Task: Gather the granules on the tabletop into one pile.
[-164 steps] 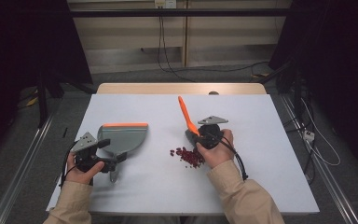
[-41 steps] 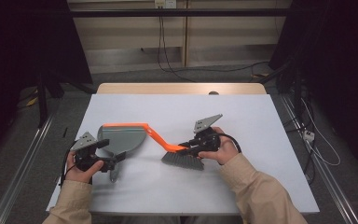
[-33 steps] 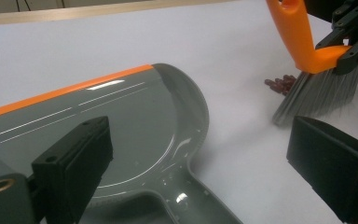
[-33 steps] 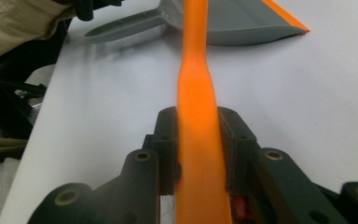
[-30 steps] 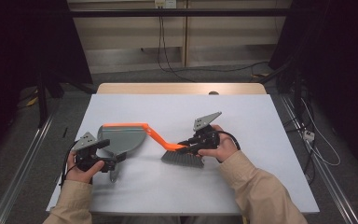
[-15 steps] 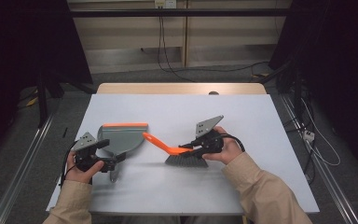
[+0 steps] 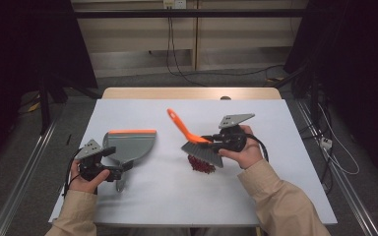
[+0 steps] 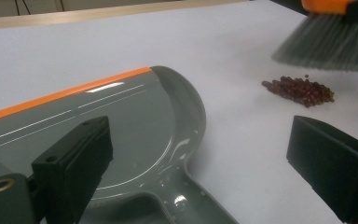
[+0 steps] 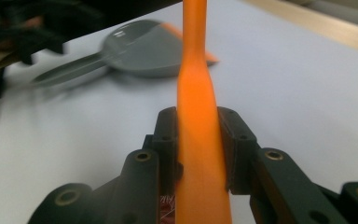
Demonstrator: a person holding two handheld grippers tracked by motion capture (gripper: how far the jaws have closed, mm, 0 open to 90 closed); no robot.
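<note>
I have my right gripper [image 7: 215,142] clamped on the orange handle of the brush [image 7: 193,141], the jaws pressed to either side of it in the right gripper view, and the grey bristles hang just above the little heap of dark red beans [image 7: 200,163] near the middle of the table [image 7: 275,123]. My left gripper [image 7: 109,165] sits toward the table's left edge at the stem of the grey dustpan [image 7: 129,143], which lies flat with its orange lip facing the far edge; in the left gripper view the jaws stand wide apart on either side of the stem, gripping nothing. I judge this to be the sweeping step, with the beans well apart from the pan and none inside it. The next move calls for setting the bristles down on the far right side of the heap and drawing it leftward, and for closing on the pan's stem and turning its lip toward the beans. The right gripper view is blurred; the beans there are a red smear under the handle, and the pan's stem end is cut off in the left gripper view.
</note>
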